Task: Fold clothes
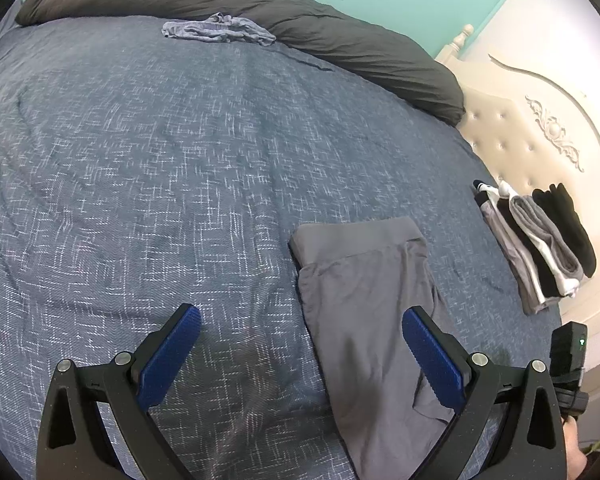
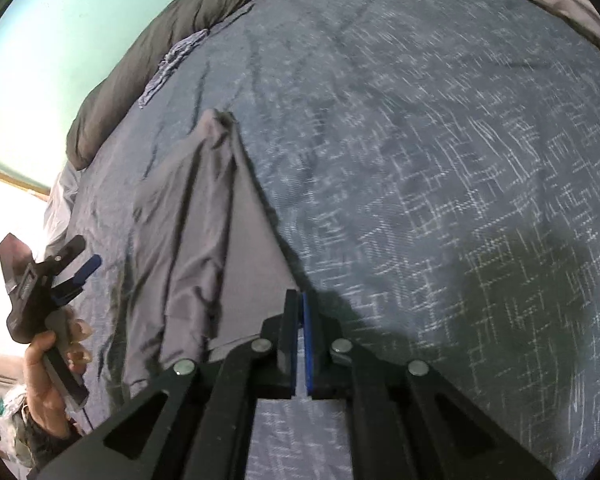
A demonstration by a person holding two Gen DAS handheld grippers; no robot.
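A grey garment (image 1: 364,300) lies on the blue patterned bedspread (image 1: 140,180), waistband at the far end. My left gripper (image 1: 302,312) hovers open above the bed, its right pad over the garment's near part and nothing between its fingers. In the right wrist view the same grey garment (image 2: 204,232) stretches away from my right gripper (image 2: 299,296), which is shut on its near corner. The cloth there is pulled into long folds. A hand holds the open left gripper (image 2: 80,272) at the left edge. Only the right gripper's black body (image 1: 568,360) shows in the left wrist view.
A stack of folded grey, white and black items (image 1: 540,240) sits by the cream headboard (image 1: 540,136). A crumpled blue-grey garment (image 1: 220,32) lies beside a dark grey duvet roll (image 1: 300,20) at the far side. A teal wall is behind.
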